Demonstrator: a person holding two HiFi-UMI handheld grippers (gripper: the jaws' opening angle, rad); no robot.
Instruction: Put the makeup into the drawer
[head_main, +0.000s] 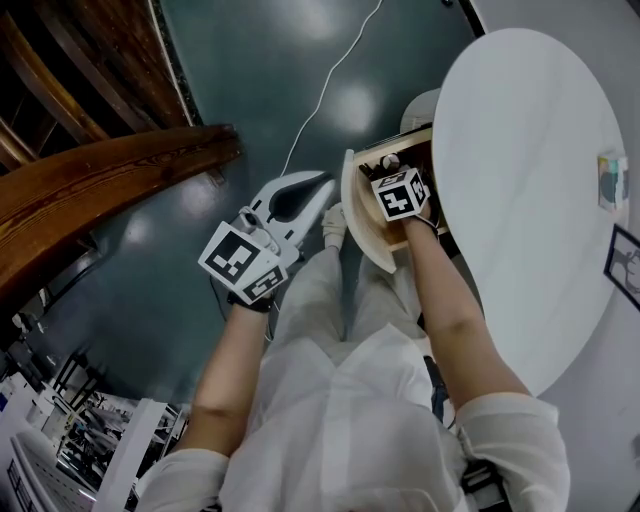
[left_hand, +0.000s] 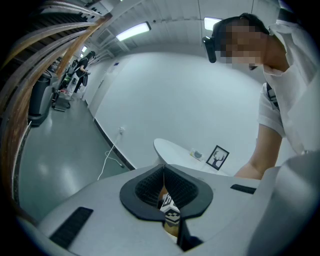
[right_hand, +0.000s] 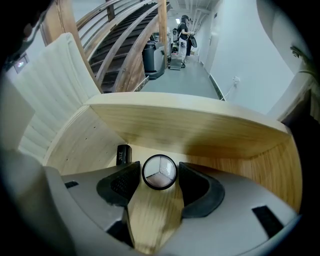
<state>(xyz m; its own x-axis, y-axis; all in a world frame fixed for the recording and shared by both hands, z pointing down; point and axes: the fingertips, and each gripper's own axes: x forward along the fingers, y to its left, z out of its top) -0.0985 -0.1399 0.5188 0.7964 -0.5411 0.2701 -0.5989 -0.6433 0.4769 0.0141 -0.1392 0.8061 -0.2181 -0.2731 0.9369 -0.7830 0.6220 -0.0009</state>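
Observation:
In the right gripper view a round makeup compact (right_hand: 159, 172) with a three-part palette sits between the pads of my right gripper (right_hand: 159, 175), which is shut on it, inside the open wooden drawer (right_hand: 200, 130). A small black makeup tube (right_hand: 122, 154) lies on the drawer floor at the left. In the head view the right gripper (head_main: 392, 168) reaches into that drawer (head_main: 360, 235) under the white round table (head_main: 520, 180). My left gripper (head_main: 318, 186) hangs over the floor to the drawer's left. Its jaws (left_hand: 164, 172) are shut on nothing.
A framed picture (head_main: 625, 265) and a small pale item (head_main: 612, 180) stand on the table's far side. A white cable (head_main: 330, 80) runs across the dark floor. A curved wooden railing (head_main: 110, 185) lies to the left. The person's legs are just below the drawer.

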